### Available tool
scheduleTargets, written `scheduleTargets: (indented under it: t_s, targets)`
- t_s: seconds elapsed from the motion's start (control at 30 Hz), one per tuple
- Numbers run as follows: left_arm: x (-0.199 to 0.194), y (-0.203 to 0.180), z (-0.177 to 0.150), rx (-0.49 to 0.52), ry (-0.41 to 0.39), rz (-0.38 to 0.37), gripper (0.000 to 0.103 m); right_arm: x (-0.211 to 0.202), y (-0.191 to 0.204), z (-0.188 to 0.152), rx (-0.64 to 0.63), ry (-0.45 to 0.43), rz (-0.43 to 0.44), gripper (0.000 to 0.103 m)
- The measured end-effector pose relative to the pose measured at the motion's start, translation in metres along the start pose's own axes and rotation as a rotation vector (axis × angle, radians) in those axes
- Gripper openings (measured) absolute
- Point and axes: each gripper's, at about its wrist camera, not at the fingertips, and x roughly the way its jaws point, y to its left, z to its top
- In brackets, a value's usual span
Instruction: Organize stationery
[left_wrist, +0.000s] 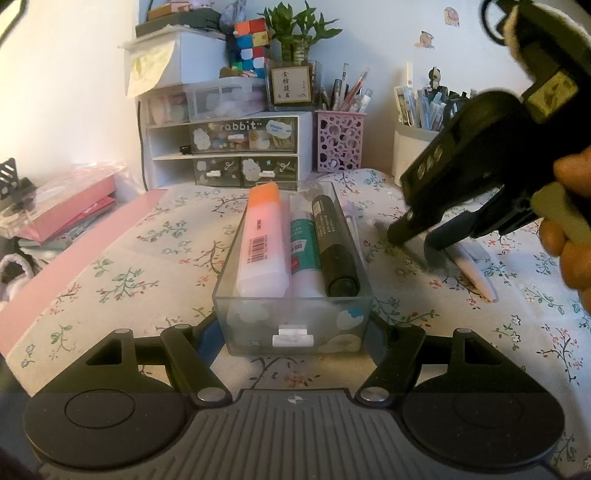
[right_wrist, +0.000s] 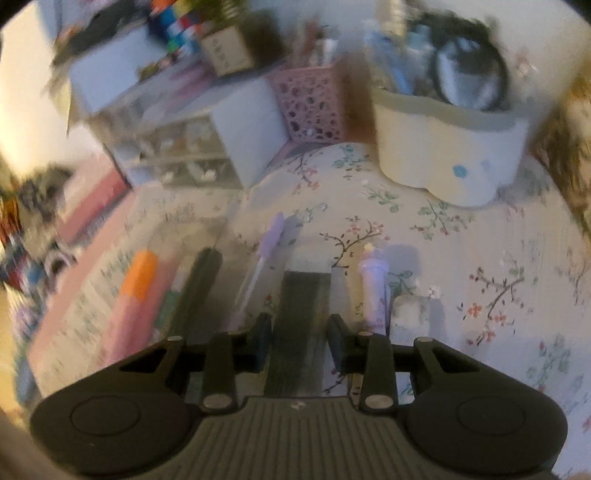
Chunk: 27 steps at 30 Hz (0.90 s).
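Observation:
A clear plastic drawer (left_wrist: 295, 325) stands on the floral cloth, gripped at its near end by my left gripper (left_wrist: 295, 332). It holds an orange-capped pink highlighter (left_wrist: 262, 236), a white and teal tube (left_wrist: 304, 251) and a black marker (left_wrist: 334, 243). To its right, my right gripper (left_wrist: 415, 243) hangs open just above the cloth, over a white and lilac pen (left_wrist: 474, 269). In the blurred right wrist view, my right gripper (right_wrist: 301, 332) is open with a dark flat item (right_wrist: 301, 314) between its fingers. The lilac pen (right_wrist: 375, 291) lies to its right, a thin purple pen (right_wrist: 264, 254) to its left.
A white organiser with small drawers (left_wrist: 229, 147), a pink perforated pen cup (left_wrist: 340, 140) and a cream pen holder (left_wrist: 410, 147) stand at the back. Pink folders (left_wrist: 74, 206) lie at the left edge. A potted plant (left_wrist: 295, 70) sits on the organiser.

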Motion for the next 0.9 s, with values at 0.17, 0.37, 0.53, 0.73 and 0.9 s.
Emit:
scheduleTargets:
  t_s: [0.17, 0.37, 0.53, 0.73, 0.9]
  targets:
    - [0.001, 0.0, 0.002, 0.003, 0.009, -0.001, 0.072, -0.006, -0.023, 0.003, 0.193, 0.021, 0.127, 0.006]
    - [0.0, 0.0, 0.002, -0.001, 0.018, 0.0, 0.072, -0.003, -0.02, 0.001, 0.149, 0.028, 0.09, 0.01]
    - [-0.003, 0.004, 0.0, 0.005, 0.017, -0.008, 0.072, 0.004, -0.002, 0.002, 0.075, 0.065, 0.077, 0.043]
    - [-0.007, 0.013, -0.003, -0.001, 0.011, 0.014, 0.072, 0.007, 0.031, -0.005, -0.141, 0.057, -0.03, 0.047]
    - [-0.006, 0.019, -0.003, -0.004, 0.005, 0.019, 0.072, 0.011, 0.048, -0.014, -0.259, 0.061, -0.072, 0.055]
